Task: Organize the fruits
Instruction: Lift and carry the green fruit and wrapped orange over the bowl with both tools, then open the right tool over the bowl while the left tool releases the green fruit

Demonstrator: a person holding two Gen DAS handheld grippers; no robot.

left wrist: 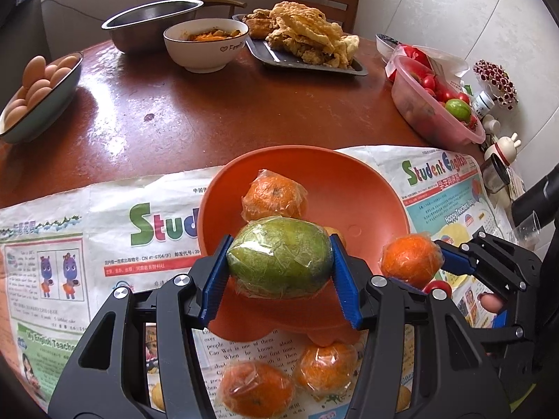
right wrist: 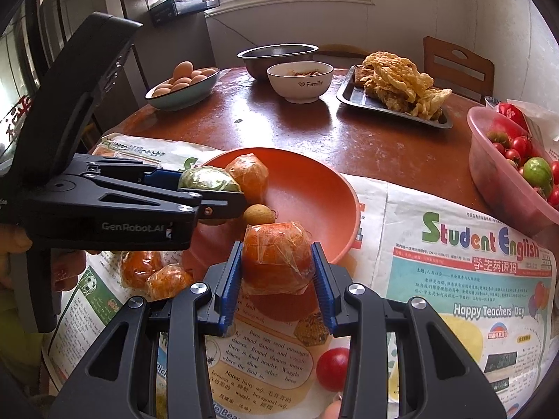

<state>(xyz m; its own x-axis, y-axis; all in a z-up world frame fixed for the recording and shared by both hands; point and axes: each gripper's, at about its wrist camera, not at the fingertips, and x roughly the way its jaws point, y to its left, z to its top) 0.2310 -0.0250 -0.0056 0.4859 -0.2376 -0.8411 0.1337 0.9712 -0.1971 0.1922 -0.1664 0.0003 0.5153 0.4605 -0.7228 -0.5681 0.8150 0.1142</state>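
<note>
Left wrist view: left hand-held gripper (left wrist: 279, 267) clamps the wrapped green fruit (left wrist: 279, 256) over the orange bowl (left wrist: 349, 188); slick film could let it slip.

Right wrist view: right hand-held gripper (right wrist: 277, 272) grips a wrapped orange (right wrist: 276, 256) above the bowl's near rim; dropped there, it may roll onto the newspaper (right wrist: 454, 279)

**Wrapped green fruit held over the orange bowl**

The left tool (left wrist: 279, 262) clamps a plastic-wrapped green fruit (left wrist: 279, 256) above the near rim of the orange bowl (left wrist: 349, 188), which holds one wrapped orange (left wrist: 274, 195). The right tool (left wrist: 436, 262) grips another wrapped orange (left wrist: 410, 260) beside it. Two more (left wrist: 325, 366) lie on the newspaper (left wrist: 104, 244).
</note>
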